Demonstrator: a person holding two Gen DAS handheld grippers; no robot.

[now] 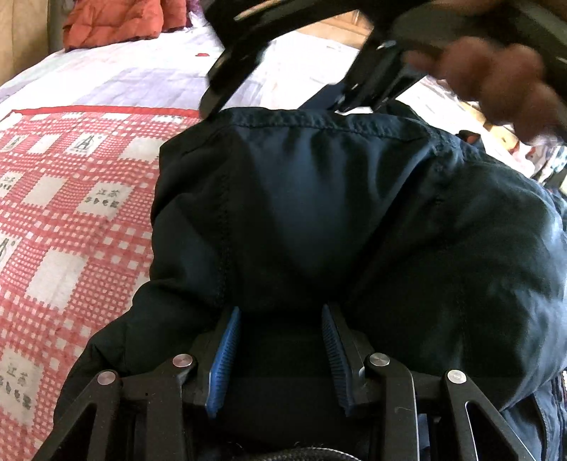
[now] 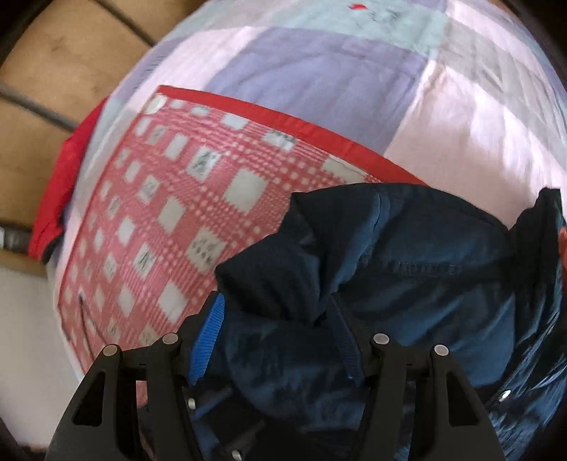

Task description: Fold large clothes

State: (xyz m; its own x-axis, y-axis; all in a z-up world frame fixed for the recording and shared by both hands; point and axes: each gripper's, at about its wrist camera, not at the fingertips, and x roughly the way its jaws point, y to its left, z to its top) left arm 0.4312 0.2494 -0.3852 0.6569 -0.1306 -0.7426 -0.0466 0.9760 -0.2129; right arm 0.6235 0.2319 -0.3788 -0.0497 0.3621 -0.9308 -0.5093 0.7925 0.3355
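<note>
The left gripper point(image 1: 280, 319) points down into a dark navy jacket point(image 1: 336, 212), and its two blue pads point(image 1: 223, 358) disappear into the cloth; a thick bundle of the fabric sits between them and seems pinched, so I judge that this gripper is closed on the jacket. The right gripper point(image 2: 276, 319) also has jacket fabric point(image 2: 407, 283) bunched between its fingers, but its jaws stand wider, and the left blue pad point(image 2: 207, 340) shows bare, with a gap to the cloth, so this one looks released, not clamping. In the left wrist view the right gripper point(image 1: 280, 110) appears just beyond the far hem of the jacket, blurred, with the person's hand point(image 1: 496, 81) around its handle. The jacket lies directly under and in front of both grippers as a rounded, doubled bundle with a stitched hem across the top. It rests on a red and white checked cloth point(image 1: 71, 212), which spreads to the left of the grippers over a pale lilac bedsheet point(image 2: 319, 71). Farther away, past the left gripper, is an orange quilted item point(image 1: 113, 21). As for progress, the jacket seems already folded over at least once into a compact shape; it is still puffy and uneven, so flattening and perhaps one more fold remain. No container shows in either view.
</note>
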